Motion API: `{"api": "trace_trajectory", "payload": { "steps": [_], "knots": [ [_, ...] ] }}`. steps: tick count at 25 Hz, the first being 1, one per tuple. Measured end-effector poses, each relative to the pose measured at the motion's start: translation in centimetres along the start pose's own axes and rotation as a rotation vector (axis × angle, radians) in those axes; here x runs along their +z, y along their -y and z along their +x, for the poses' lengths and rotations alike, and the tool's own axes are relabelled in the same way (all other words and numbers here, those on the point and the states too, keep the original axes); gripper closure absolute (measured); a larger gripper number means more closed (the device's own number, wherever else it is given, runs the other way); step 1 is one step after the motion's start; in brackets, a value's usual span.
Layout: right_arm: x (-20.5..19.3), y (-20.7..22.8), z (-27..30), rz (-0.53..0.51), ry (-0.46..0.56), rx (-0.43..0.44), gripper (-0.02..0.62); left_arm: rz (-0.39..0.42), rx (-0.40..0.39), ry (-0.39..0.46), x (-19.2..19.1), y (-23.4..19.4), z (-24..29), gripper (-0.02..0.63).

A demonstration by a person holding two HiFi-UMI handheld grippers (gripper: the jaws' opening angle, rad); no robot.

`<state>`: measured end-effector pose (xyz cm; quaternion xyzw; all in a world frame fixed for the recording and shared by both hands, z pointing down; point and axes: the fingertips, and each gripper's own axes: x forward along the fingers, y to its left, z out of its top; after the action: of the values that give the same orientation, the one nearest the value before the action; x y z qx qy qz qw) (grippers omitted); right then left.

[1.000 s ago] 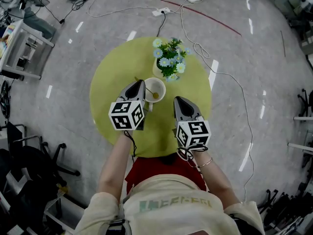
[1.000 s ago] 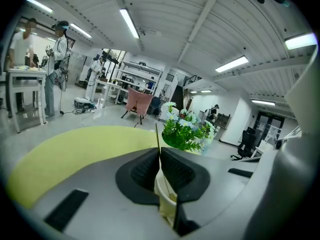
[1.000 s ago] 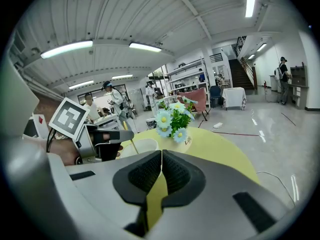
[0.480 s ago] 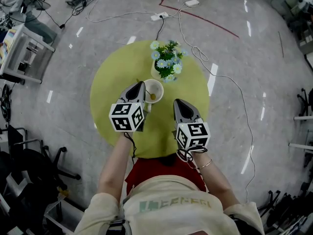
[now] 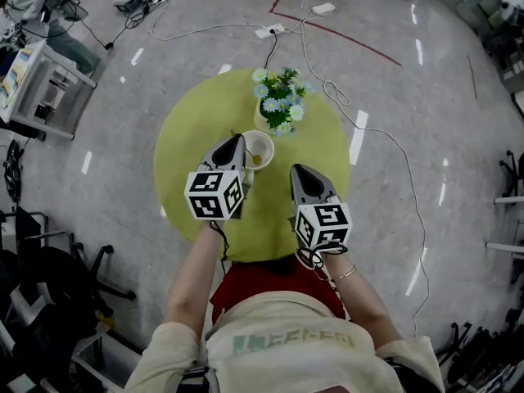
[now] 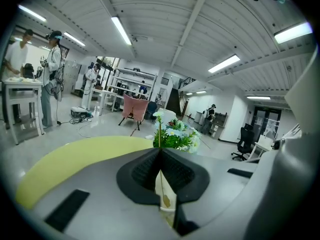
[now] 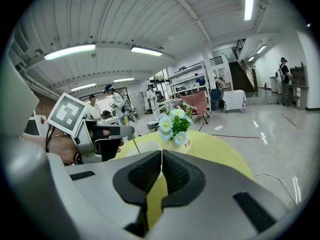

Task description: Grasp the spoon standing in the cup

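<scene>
Both closed: left gripper (image 5: 237, 143) on the spoon (image 6: 159, 134) in the cup (image 5: 267, 140), right gripper (image 5: 296, 170) empty; flowers (image 5: 280, 103) beyond.

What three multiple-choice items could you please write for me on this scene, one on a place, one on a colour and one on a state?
1. Where do the flowers stand?
A. On the floor.
B. On the table, beyond the cup.
C. Between the two tools.

2. What colour is the table?
A. Yellow-green.
B. Red.
C. Black.

3. What state is the left tool in?
A. Wide open above the flowers.
B. Lying flat on the table.
C. Shut on the spoon.

Answers:
1 B, since the head view shows them on the tabletop past the cup.
2 A, since its round top is yellow-green.
3 C, since its jaws are together with the thin handle pinched at their tips.
</scene>
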<state>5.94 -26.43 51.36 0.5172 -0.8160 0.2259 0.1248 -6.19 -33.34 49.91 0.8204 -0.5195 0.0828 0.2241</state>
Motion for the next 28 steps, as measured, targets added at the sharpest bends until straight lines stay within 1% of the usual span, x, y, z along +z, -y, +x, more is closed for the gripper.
{"api": "trace_trajectory", "payload": {
  "steps": [9, 28],
  "knots": [
    [0.6, -0.8, -0.6, -0.006, 0.018, 0.031, 0.558, 0.017, 0.035, 0.049, 1.8, 0.4, -1.6, 0.581],
    [2.9, -2.2, -2.4, -0.036, 0.08, 0.047, 0.558, 0.013, 0.078, 0.161, 5.2, 0.6, -6.6, 0.581]
  ]
}}
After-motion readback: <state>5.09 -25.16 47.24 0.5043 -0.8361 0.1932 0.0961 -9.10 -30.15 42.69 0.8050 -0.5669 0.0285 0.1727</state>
